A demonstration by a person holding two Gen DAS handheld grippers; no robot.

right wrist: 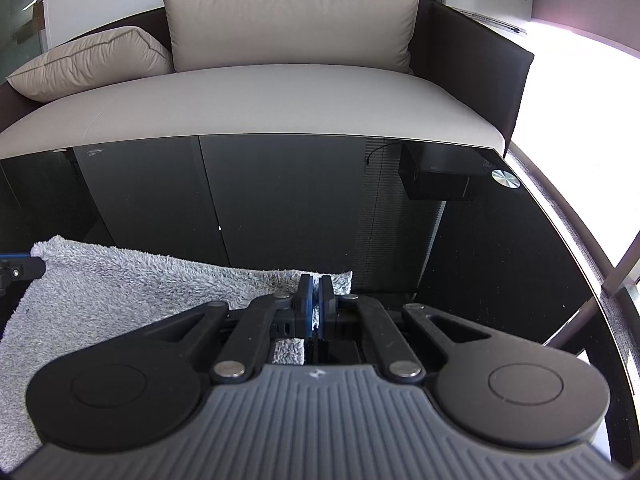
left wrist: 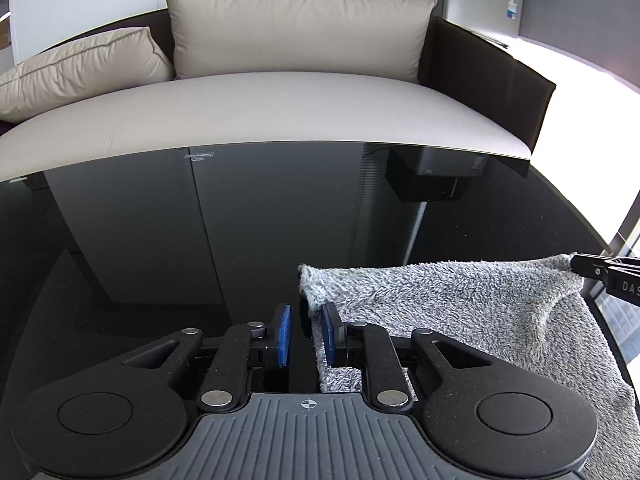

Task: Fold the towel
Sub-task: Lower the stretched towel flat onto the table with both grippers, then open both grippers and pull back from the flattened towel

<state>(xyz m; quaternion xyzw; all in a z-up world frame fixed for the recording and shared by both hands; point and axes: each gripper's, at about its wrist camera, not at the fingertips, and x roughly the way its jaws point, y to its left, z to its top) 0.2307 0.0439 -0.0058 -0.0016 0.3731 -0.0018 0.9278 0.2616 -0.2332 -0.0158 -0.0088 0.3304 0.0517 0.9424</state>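
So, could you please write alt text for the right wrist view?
The right tongs are shut on the near right corner of a grey fluffy towel lying on a glossy black table. The left tongs reach the towel's far left corner, and a beige sofa stands behind.

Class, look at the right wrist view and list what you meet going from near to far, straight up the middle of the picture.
Right hand-held gripper, shut on the grey towel → black glass table → sofa seat → large beige back cushion.
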